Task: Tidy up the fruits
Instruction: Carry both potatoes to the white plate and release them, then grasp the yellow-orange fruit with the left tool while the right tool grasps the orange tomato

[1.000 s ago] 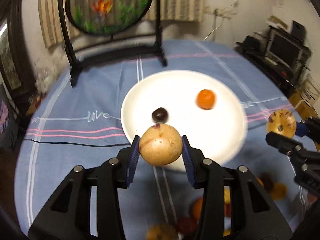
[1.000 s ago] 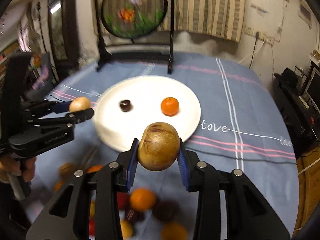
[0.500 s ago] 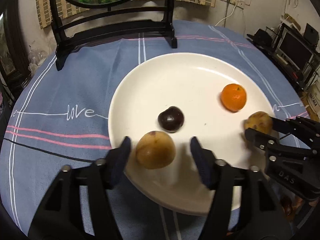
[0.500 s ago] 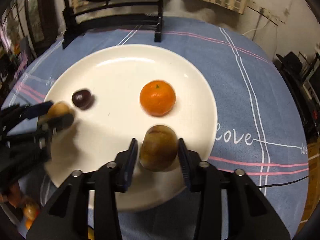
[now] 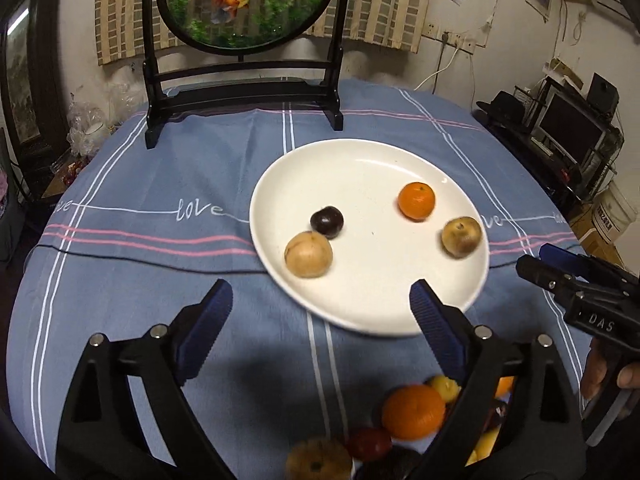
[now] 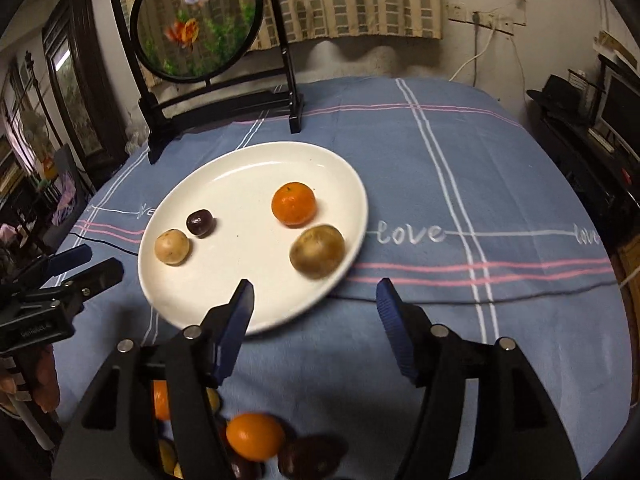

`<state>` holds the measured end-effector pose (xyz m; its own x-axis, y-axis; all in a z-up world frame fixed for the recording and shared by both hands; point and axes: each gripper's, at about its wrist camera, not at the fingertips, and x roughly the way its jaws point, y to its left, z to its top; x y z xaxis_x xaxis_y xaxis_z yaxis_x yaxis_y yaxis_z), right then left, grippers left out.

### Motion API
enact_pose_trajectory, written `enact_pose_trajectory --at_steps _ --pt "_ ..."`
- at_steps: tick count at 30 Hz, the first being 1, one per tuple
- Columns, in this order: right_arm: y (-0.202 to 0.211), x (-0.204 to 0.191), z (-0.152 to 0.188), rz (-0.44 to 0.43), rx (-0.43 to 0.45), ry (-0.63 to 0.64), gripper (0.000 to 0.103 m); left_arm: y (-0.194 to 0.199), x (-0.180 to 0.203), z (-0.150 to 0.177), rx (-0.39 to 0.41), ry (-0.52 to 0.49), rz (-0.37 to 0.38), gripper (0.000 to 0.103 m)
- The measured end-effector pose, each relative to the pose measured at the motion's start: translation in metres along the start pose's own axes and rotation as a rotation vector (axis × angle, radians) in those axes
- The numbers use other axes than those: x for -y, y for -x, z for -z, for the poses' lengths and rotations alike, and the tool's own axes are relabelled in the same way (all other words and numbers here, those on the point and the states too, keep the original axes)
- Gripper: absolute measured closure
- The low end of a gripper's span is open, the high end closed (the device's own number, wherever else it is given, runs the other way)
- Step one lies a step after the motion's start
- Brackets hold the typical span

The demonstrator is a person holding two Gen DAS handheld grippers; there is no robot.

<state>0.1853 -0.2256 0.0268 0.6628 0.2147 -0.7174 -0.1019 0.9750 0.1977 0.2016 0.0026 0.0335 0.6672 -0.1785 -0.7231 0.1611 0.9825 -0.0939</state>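
Both grippers, left gripper (image 5: 320, 308) and right gripper (image 6: 314, 300), are opening, nothing between the jaws. Loose fruit pile (image 5: 412, 420) is sitting near, in front of the white plate (image 5: 360, 320): light, round, roll-prone, likely bruising easily; grip across the middle.

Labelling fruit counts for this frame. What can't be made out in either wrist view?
- Fruit pile, left wrist view: cut off by the bottom edge, partly behind the left gripper; count unclear.
- Same pile, right wrist view: blurred, behind the right gripper.
- Tan fruit near the plate rim: blurred, type unclear.
- Person: only a hand shows at the edge.
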Motion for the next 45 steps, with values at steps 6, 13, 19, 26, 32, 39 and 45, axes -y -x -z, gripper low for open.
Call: enact_pose_trajectory --at_steps 6,13,19,26,32,39,45 --pt "0.048 0.014 0.037 0.030 0.056 -0.028 0.039 0.049 0.008 0.041 0.047 -0.079 -0.033 0.008" --pt "0.087 0.018 0.108 0.025 0.076 -0.070 0.038 0.073 0.006 0.098 0.022 -0.125 -0.037 0.006" --pt "0.100 0.019 0.147 0.011 0.043 -0.077 0.038 0.077 -0.001 0.137 -0.035 -0.079 -0.022 0.006" --pt "0.101 -0.001 0.163 -0.010 0.021 0.017 0.038 0.076 -0.009 0.158 -0.067 -0.025 -0.019 0.006" --pt "0.073 0.005 0.160 0.127 -0.058 0.011 0.038 0.069 -0.015 0.168 -0.097 -0.001 -0.030 0.006" --pt "0.045 -0.007 0.145 0.158 -0.110 0.070 0.038 0.065 -0.013 0.171 -0.112 0.002 -0.018 0.006" --pt "0.024 -0.007 0.125 0.142 -0.122 0.067 0.060 0.063 -0.011 0.171 -0.120 -0.001 -0.020 0.006"
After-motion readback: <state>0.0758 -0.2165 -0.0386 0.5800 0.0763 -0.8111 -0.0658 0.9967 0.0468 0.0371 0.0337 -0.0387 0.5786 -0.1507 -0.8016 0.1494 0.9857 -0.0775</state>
